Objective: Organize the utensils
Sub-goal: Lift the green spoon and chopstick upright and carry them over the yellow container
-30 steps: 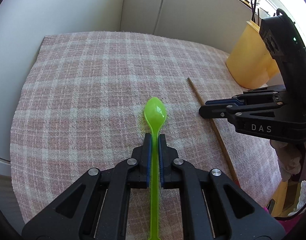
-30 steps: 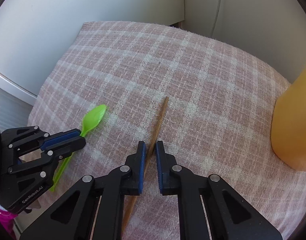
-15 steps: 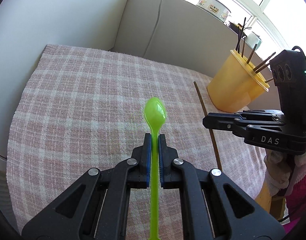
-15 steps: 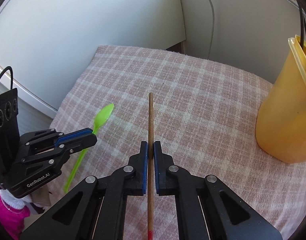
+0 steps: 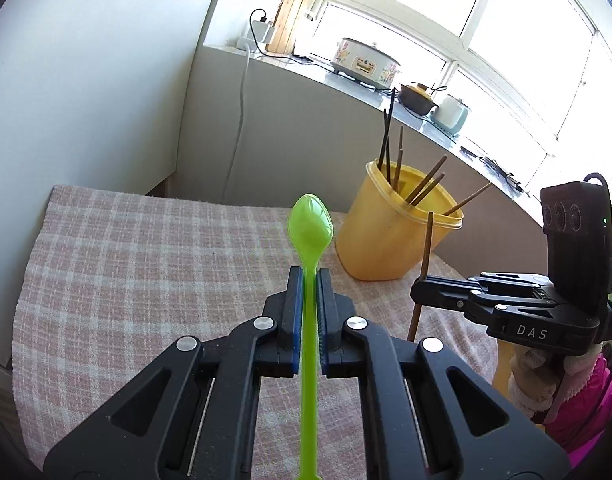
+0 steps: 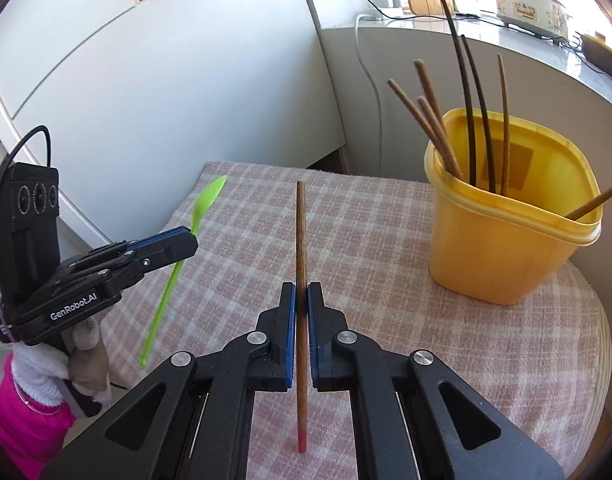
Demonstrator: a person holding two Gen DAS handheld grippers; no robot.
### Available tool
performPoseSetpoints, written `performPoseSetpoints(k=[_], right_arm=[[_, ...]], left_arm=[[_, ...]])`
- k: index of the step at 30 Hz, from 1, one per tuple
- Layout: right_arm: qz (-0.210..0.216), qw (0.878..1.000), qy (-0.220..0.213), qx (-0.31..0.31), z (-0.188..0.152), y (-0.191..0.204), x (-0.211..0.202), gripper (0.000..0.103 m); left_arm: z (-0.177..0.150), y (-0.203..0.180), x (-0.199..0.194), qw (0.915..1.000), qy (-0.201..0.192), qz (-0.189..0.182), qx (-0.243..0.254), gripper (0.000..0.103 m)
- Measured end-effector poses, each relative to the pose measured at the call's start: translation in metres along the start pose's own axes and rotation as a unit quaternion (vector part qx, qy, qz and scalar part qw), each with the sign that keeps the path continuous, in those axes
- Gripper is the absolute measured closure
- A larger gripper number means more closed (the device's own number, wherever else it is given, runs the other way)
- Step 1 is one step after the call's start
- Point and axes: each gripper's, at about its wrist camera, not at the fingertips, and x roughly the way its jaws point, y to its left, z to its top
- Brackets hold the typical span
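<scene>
Yellow tub point(image 6: 501, 240) bristling with chopsticks point(image 6: 471, 112)

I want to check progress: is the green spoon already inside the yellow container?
No, the green spoon is clamped in the left gripper, held in the air beside the yellow container, which holds only chopsticks.

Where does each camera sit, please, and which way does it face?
Left wrist: on the left gripper, looking along its fingers at the green spoon it clamps; a glove shows at right.
Right wrist: on the right gripper, clamping a wooden chopstick; a gloved hand and pink sleeve show.
Shared: yellow container, checked cloth, both grippers.
</scene>
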Motion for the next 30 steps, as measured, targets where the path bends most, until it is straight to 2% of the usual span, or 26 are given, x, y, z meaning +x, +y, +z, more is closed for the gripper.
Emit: performPoseSetpoints(k=[6, 18, 30], right_arm=[[-0.016, 0.998, -0.055, 0.021, -0.008, -0.018, -0.042, 0.099], [-0.049, 0.988, -0.144, 0.036, -0.002, -0.047, -0.108, 0.099], [-0.067, 0.974, -0.21, 0.043, 0.028, -0.071, -0.154, 0.099]], left_arm=[[0.018, -0.045, 0.004, 0.9985, -0.032, -0.027, 0.034, 0.098], [0.07, -0.138, 0.069, 0.9929, -0.064, -0.074, 0.067, 0.098], [0.101, -0.179, 0.123, 0.9908, -0.078, -0.078, 0.079, 0.098]])
